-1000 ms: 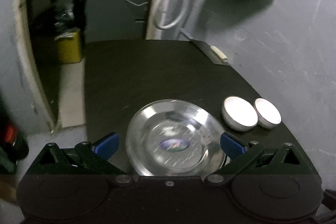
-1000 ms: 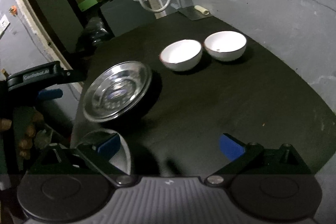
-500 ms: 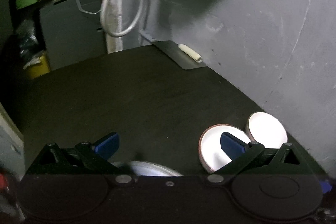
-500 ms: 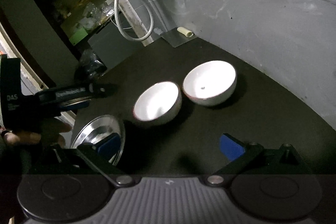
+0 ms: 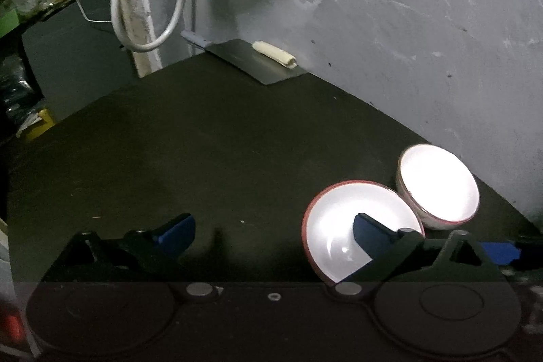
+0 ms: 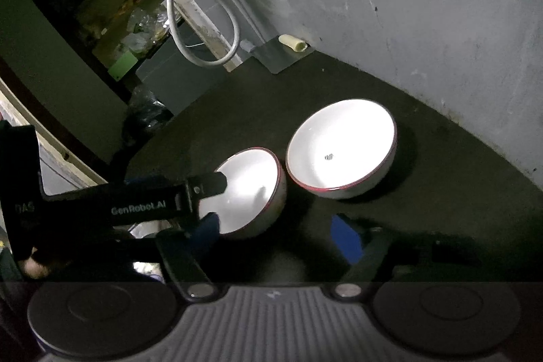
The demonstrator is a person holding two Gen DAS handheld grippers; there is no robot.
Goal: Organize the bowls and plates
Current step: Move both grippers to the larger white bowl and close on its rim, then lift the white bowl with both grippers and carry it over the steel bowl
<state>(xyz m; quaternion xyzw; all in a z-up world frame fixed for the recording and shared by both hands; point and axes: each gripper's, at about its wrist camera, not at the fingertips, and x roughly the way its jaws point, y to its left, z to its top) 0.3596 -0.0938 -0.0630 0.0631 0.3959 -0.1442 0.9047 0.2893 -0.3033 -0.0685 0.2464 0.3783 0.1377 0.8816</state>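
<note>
left gripper [image 5: 273, 231]: jaws spread wide, gripping nothing; one blue pad [image 5: 368, 234] sits over the inside of the near bowl [image 5: 339, 219], the other over bare table; the right wrist view shows a finger [image 6: 207, 185] reaching over that bowl's rim, contact unclear
right gripper [image 6: 280, 234]: jaws apart, empty, hovering low just in front of the two bowls
near bowl: white inside, thin red rim, upright on the black table [image 5: 203, 141], its rim beside or touching the far bowl [image 5: 441, 182]; can't tell which
far bowl: same white with red rim, upright, closest to the grey wall [image 5: 407, 39]; small dark mark at the centre of its floor in the right wrist view [image 6: 328, 156]
steel plate [image 6: 146, 228]: only a shiny sliver shows under the left gripper in the right wrist view, at the table's left edge
risk 1: closing on the near bowl's rim with one pad in and one out likely tips it or shoves it into the far bowl; glazed rim looks slippery and the bowls are very close
risk 2: both grippers crowd the same bowl, so a finger clash is likely if the two move together
risk 3: interiors are blown out white and the rest is dim, so rim depth is hard to judge; easy to come down on the rim
risk 4: nesting one bowl into the other off-centre could chip a rim or slide the lower bowl towards the wall
</note>
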